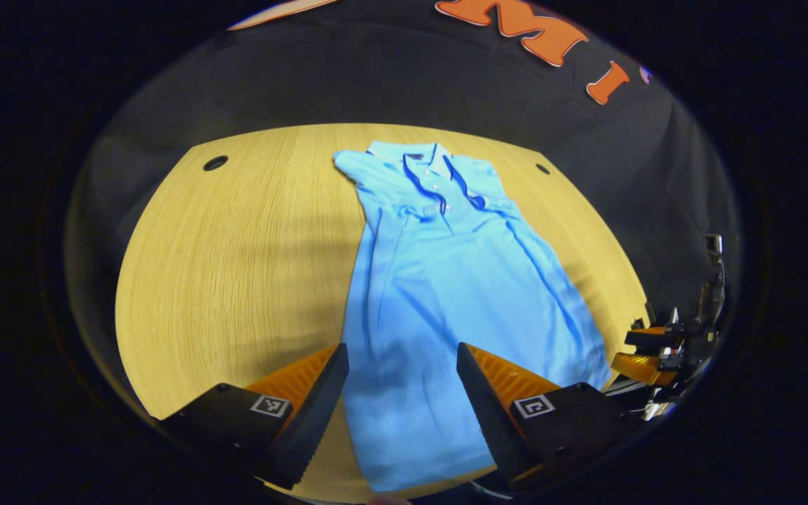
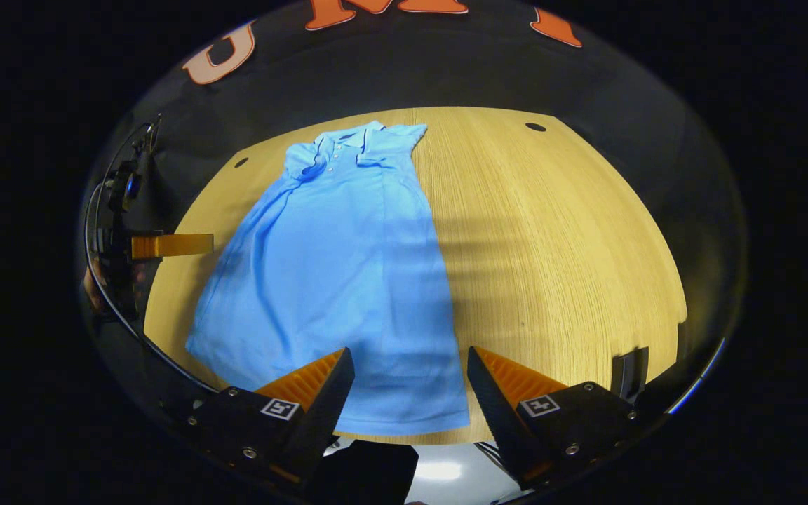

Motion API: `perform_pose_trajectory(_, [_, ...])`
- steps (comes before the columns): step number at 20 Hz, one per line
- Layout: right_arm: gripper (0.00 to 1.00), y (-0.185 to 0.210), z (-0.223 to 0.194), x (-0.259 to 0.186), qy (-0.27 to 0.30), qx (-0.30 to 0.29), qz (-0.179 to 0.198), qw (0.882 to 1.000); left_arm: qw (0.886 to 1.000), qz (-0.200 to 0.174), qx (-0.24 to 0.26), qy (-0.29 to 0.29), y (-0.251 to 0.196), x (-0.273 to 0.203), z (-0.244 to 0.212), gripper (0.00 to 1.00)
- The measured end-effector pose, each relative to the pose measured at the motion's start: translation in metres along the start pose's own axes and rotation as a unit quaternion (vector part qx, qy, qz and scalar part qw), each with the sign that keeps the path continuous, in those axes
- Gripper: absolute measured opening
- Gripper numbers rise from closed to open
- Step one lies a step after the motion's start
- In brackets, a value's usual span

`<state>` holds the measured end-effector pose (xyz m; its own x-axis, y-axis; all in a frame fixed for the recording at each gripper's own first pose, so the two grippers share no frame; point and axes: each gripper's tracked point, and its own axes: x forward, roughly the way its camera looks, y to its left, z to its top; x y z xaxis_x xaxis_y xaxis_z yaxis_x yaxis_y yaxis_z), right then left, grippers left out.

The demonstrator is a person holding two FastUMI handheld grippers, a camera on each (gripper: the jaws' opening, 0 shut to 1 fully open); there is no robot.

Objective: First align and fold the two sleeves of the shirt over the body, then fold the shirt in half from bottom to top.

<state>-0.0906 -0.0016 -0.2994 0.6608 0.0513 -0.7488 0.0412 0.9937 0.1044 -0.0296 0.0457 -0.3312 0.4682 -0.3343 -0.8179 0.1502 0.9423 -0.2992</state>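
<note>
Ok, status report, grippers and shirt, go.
Left gripper open, right gripper open, both above the hem. Shirt flat on table, sleeves folded in, bottom fold not done. Nothing in the way.

One light blue polo shirt lies on one wooden surface, with both sleeves already folded over the body. Its placket carries three small buttons. The surface has two round holes near its far corners. Two claws are present: the left claw and the right claw, each with two fingers set apart.
</note>
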Motion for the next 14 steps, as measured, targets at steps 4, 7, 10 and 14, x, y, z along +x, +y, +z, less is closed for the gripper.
perform_pose_trajectory(4, [0.98, 0.0, -0.02, 0.002, 0.017, -0.002, -0.001, 1.0, 0.999, 0.022, 0.001, 0.027, -0.001, -0.01, -0.05, 1.0])
perform_pose_trajectory(7, [0.98, -0.008, -0.033, 0.005, 0.033, -0.011, -0.012, 0.999, 0.998, 0.043, -0.002, 0.048, 0.004, -0.02, -0.085, 1.0])
perform_pose_trajectory(10, [0.98, -0.011, -0.048, 0.006, 0.05, -0.014, -0.018, 0.999, 0.996, 0.06, -0.011, 0.07, 0.005, -0.027, -0.114, 0.99])
perform_pose_trajectory(14, [0.97, -0.009, -0.059, 0.009, 0.069, -0.006, -0.01, 0.998, 0.992, 0.078, -0.009, 0.102, 0.005, -0.032, -0.142, 1.0])
